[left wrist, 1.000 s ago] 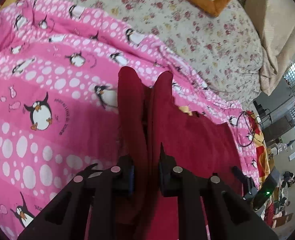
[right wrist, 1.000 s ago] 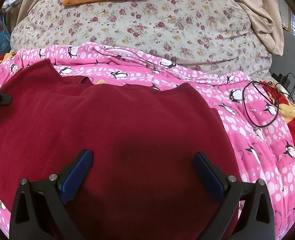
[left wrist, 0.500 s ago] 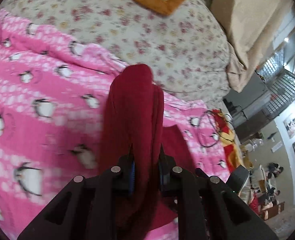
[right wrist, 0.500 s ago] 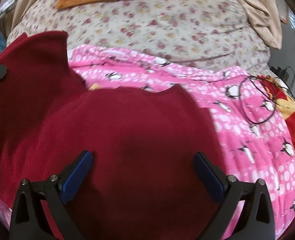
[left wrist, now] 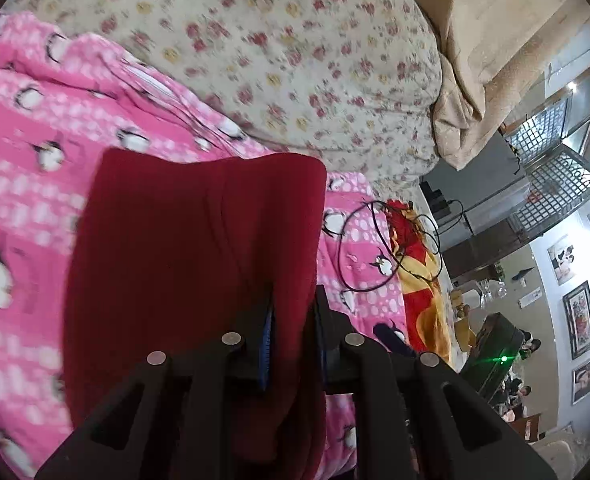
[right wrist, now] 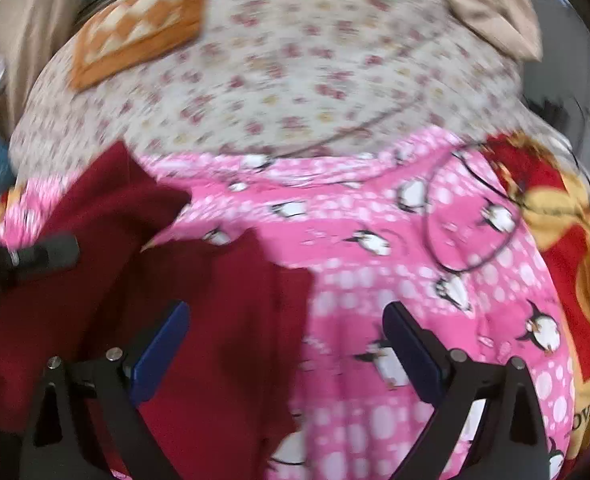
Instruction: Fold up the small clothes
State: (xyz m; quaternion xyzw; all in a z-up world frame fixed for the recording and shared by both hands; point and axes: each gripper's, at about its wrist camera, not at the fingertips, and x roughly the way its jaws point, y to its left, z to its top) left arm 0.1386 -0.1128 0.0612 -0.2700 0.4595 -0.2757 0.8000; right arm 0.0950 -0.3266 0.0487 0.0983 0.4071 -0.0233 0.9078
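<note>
Left claw (left wrist: 293, 340) pinched tight on red garment (left wrist: 191, 264), lifted over pink penguin blanket (left wrist: 23, 208). Right claw (right wrist: 285, 344) wide apart, gripping nothing (garment (right wrist: 215, 320) under its left finger). Only left view shows the room beyond the bed's right edge; black cable (right wrist: 471, 216) blurred, garment's lower part cut off.

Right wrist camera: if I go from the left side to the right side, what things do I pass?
Dark red garment → pink penguin blanket → black looped cord → red and yellow blanket.
</note>
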